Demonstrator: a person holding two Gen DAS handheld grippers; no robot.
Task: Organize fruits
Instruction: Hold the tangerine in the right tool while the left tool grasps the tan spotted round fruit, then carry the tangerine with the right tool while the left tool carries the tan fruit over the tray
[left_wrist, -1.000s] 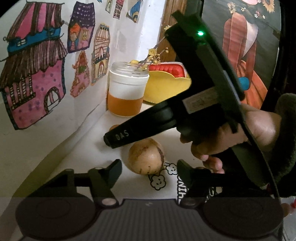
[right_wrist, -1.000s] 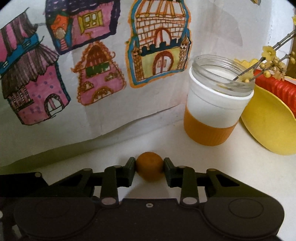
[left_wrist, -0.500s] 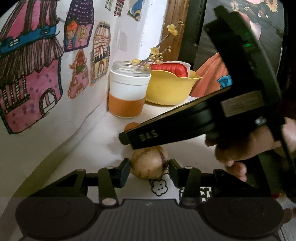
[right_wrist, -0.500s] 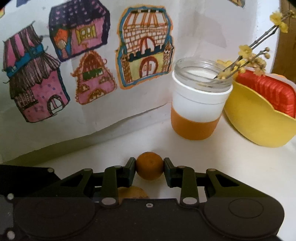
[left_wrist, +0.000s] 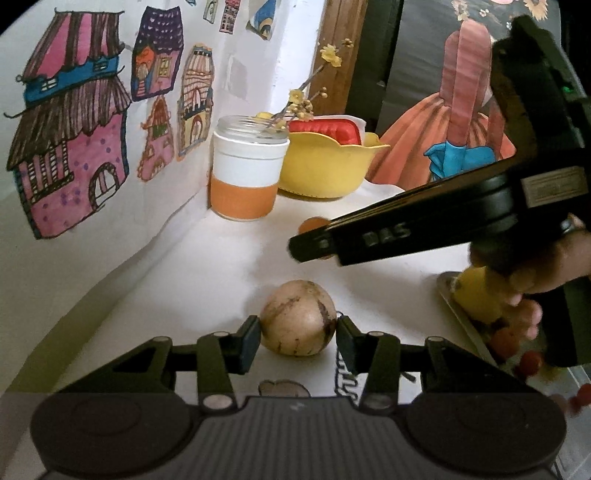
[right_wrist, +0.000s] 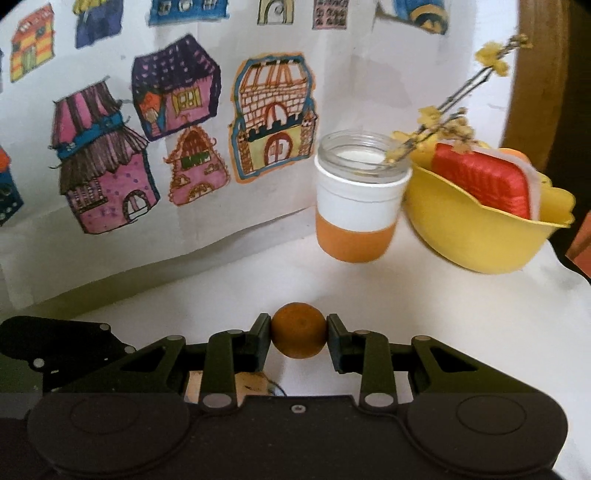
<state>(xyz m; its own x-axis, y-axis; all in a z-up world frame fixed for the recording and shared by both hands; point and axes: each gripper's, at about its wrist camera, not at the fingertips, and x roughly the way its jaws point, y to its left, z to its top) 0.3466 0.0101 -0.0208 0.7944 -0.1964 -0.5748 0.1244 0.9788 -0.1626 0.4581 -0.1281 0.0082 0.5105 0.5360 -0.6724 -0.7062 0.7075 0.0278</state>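
Observation:
A round tan fruit with dark streaks sits between my left gripper's fingers, which press on both of its sides above the white table. My right gripper is shut on a small orange fruit and holds it clear of the table. In the left wrist view the right gripper crosses from the right, held by a hand, with the orange fruit peeking out behind its tip. The tan fruit shows faintly under the right gripper.
A glass jar with a white and orange sleeve holds a flowering twig. Beside it a yellow bowl carries a red ribbed object. A tray at right holds a lemon and small red fruits. House drawings cover the wall.
My left gripper closed in on the tan fruit until its fingers touched it. The right gripper rose and drew back to the right with the orange fruit.

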